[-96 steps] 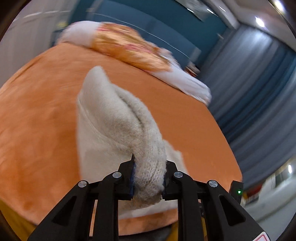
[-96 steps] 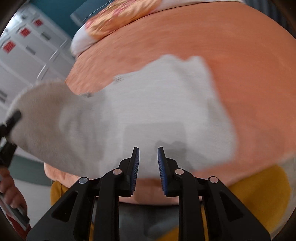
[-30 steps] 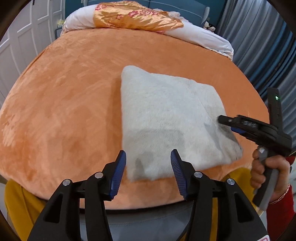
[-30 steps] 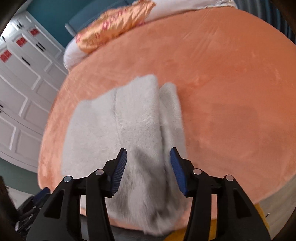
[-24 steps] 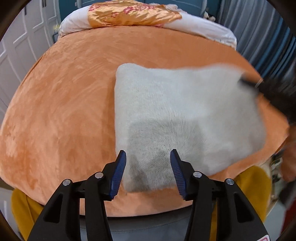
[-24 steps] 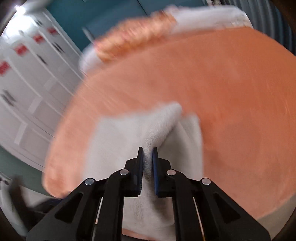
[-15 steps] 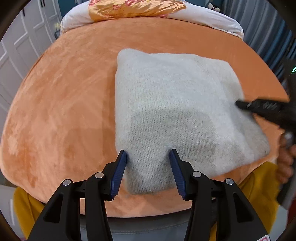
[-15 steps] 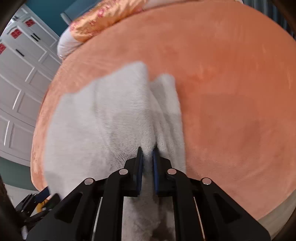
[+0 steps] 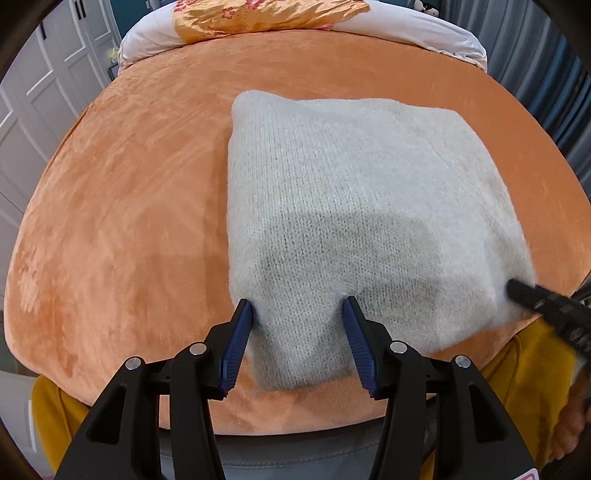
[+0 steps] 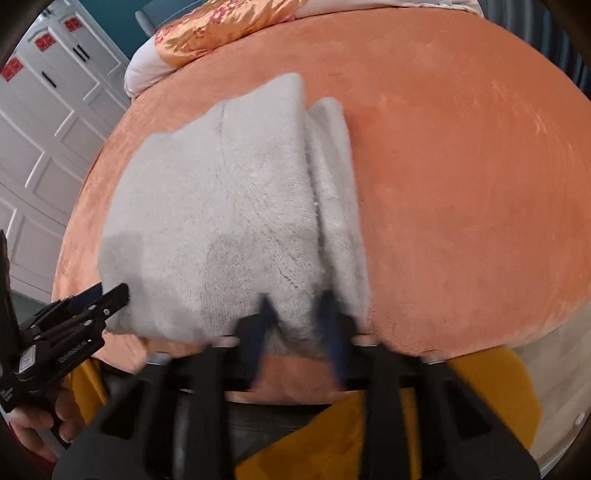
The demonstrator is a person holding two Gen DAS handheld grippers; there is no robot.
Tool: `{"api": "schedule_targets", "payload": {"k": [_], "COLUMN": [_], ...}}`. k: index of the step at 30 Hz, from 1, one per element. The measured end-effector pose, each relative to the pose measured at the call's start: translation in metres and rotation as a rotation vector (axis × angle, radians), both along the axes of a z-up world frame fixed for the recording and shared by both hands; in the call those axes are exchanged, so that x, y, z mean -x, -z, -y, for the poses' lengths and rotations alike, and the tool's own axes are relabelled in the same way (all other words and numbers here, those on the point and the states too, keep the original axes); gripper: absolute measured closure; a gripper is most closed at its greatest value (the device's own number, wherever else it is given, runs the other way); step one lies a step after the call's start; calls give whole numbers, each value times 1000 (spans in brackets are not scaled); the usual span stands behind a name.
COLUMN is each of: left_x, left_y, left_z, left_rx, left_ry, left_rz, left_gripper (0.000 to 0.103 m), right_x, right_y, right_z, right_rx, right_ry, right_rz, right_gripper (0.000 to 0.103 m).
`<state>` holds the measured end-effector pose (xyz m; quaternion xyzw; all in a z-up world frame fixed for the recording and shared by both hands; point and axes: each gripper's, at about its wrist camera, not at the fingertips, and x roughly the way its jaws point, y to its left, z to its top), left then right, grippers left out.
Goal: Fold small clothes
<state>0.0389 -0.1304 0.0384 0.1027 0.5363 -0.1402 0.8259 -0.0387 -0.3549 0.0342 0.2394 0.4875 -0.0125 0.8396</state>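
Observation:
A pale grey knitted garment lies folded into a rough square on the orange bed cover. My left gripper points down at its near left corner; the jaws are opening a little and the knit bulges between the blue pads. In the right wrist view the garment shows a narrower folded layer along its right side. There my right gripper is motion-blurred at the near edge, jaws apart and opening, fuzzy cloth between them. The left gripper touches the garment's left corner, and the right gripper its right corner.
An orange-gold floral pillow and white bedding lie at the bed's far end. White wardrobe doors stand to the left and grey-blue curtains to the right. Yellow fabric hangs below the bed's near edge. A hand holds the left tool.
The right gripper closed on the garment's fold and tugged it; its jaws now stand apart again. The left gripper came down onto the near left corner. The garment lies flatter.

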Motion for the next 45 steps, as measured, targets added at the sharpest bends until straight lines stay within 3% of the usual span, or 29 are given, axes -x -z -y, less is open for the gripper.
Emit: {"api": "schedule_targets", "payload": {"k": [2,4,6,8,9,14,19,21,23,26,28,31,34,36,38,42,45], "left_x": [0,-1,-1,0,0,1,-1,-1,-1,0,-1,-1,-1,0,2,8,13], "left_y": [2,5,10,12,13,14,15,16,16,17,18,17,16,14,10,8,6], "left_z": [-2,-5,-5,-1,1,-3,-4,-4,-5,-4,-4,-5,-7,-10,-12,-19,-29], "left_rx": [17,30,27,14,3,3,7,6,7,8,13,14,26,39,46,60,85], "left_ry": [-7,-17,-21,-19,-14,-20,-28,-28,-28,-28,-32,-39,-45,-53,-54,-62,-76], "left_rz": [-14,-28,-34,-38,-38,-34,-40,-38,-38,-39,-41,-43,-48,-57,-64,-86,-104], "left_gripper": [52,52,51,50,50,48,46,46,45,42,41,41,41,41,41,42,42], "right_x": [13,20,15,9,12,15,5,-6,-28,-55,-61,-62,-47,-42,-41,-44,-43], "right_y": [-28,-36,-12,36,41,2,-44,-45,-37,15,23,-8,-42,-49,-38,17,6], "right_z": [6,14,20,22,21,4,0,-1,-12,-22,-25,-28,-40,-55,-74,-92,-98], "right_rx": [13,5,7,16,11,93,119,130,159,237,260,262,208,155,158,203,239], "right_ry": [4,18,26,27,37,34,46,32,-6,-69,-81,-61,-87,-133,-183,-237,-254], "right_rz": [100,120,39,-111,-114,-86,22,30,9,-126,-110,-111,-22,3,-18,-122,-116], "right_gripper": [95,95,95,95,95,91,90,90,90,95,95,92,92,92,92,92,92]}}
